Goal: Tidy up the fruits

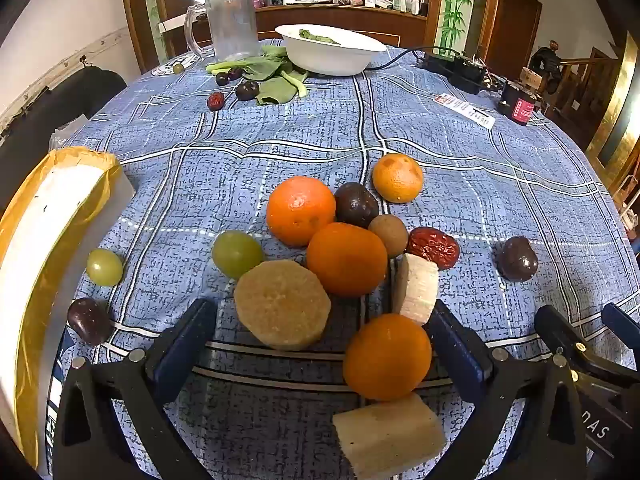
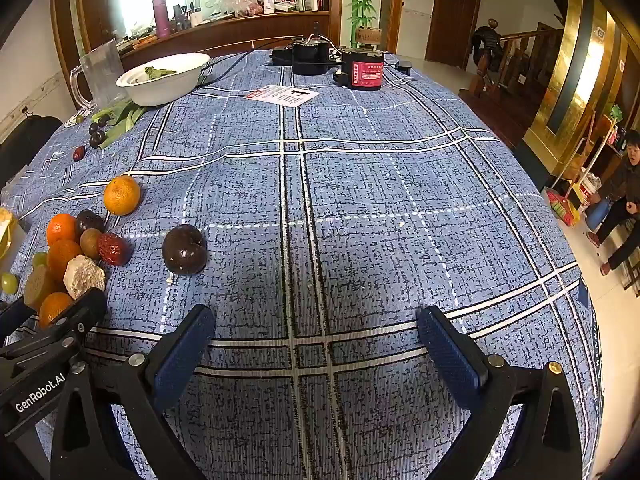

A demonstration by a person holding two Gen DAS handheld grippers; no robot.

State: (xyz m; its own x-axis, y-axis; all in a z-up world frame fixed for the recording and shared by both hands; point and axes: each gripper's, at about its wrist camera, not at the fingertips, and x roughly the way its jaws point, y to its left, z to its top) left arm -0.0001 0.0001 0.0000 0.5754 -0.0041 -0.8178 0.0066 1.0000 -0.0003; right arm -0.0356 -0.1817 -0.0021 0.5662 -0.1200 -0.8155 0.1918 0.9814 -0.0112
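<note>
My left gripper (image 1: 320, 340) is open over a cluster of fruit on the blue tablecloth. An orange (image 1: 387, 356) and a round beige slice (image 1: 282, 304) lie between its fingers, ungripped. More oranges (image 1: 346, 259), a dark passion fruit (image 1: 356, 204), a longan (image 1: 388, 235), a red date (image 1: 433, 247), green grapes (image 1: 237, 253) and pale chunks (image 1: 416, 288) lie just ahead. My right gripper (image 2: 316, 344) is open and empty over bare cloth. A lone passion fruit (image 2: 185, 249) lies ahead to its left, and the left gripper's finger (image 2: 86, 304) shows at the left edge.
A white bowl (image 1: 332, 56) with greens, a glass mug (image 1: 232, 24) and leafy vegetables (image 1: 264, 76) with small dark fruits stand at the far side. A yellow-lined white box (image 1: 52, 216) is at the left. Black devices (image 2: 320, 56) and a card (image 2: 284, 95) sit far right.
</note>
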